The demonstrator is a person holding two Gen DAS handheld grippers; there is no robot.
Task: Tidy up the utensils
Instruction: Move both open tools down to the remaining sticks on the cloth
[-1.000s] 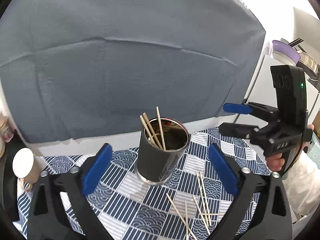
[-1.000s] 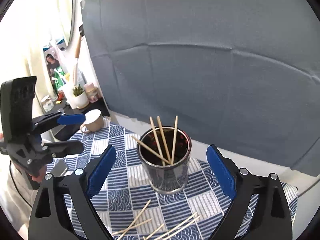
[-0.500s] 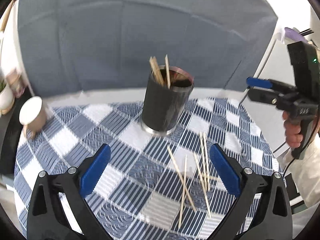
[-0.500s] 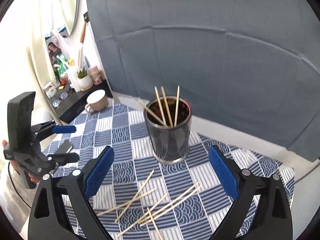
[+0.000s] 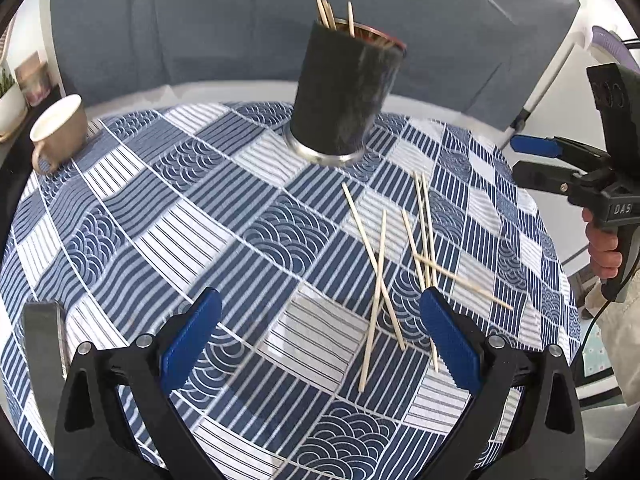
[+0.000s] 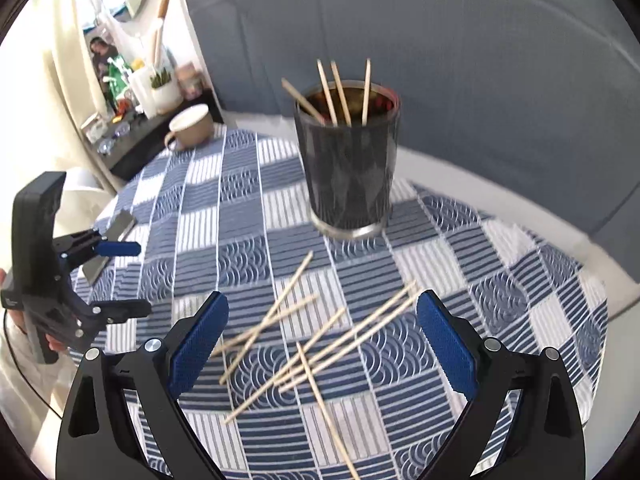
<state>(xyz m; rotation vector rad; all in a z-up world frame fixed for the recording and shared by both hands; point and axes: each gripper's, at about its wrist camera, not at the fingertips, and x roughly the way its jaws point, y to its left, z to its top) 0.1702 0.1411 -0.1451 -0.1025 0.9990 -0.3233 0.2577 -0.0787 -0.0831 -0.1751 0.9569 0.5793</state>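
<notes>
Above the checked blue counter [image 5: 168, 216] we hold both grippers — left gripper [image 5: 320, 340] and right gripper [image 6: 322, 344] — fingers spread wide, gripping nothing. Loose wooden skewers [image 6: 316, 340] lie scattered beneath the right one, just in front of the dark holder cup [image 6: 348, 168], where four more stand.

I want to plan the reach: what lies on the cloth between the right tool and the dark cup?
In the right wrist view, loose wooden sticks lie scattered on the checked cloth between the open right tool and the dark cup; nothing else.
</notes>
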